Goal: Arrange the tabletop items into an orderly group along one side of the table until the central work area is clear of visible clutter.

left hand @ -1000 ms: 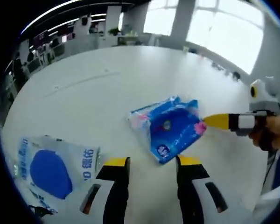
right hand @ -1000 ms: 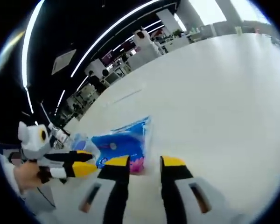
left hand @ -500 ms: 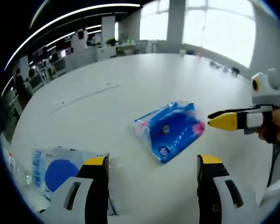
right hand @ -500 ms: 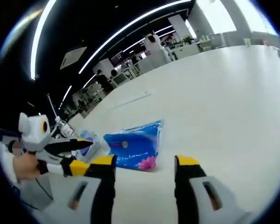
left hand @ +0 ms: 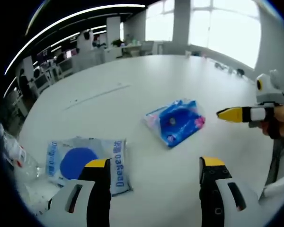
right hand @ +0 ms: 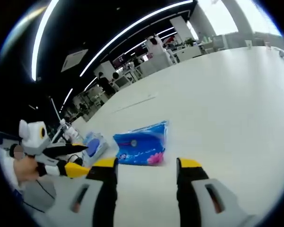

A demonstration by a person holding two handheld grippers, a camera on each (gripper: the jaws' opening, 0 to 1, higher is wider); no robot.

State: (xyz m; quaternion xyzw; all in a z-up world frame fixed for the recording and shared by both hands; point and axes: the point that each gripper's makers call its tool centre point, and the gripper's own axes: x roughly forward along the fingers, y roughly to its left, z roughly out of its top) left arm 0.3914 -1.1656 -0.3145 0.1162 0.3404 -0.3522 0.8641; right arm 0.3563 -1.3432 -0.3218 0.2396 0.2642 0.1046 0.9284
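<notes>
Left gripper view: blue tissue pack at one o'clock from spread, empty left gripper, long axis toward two o'clock. Right gripper, likewise spread and empty, nearer; same pack at eleven o'clock, just ahead on white table.

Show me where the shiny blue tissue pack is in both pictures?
Left gripper view: blue tissue pack lies right of centre on the white table.
Right gripper view: it lies left of centre, just beyond the jaws.
Shared landmark: the white pack with the blue oval beside it.
</notes>
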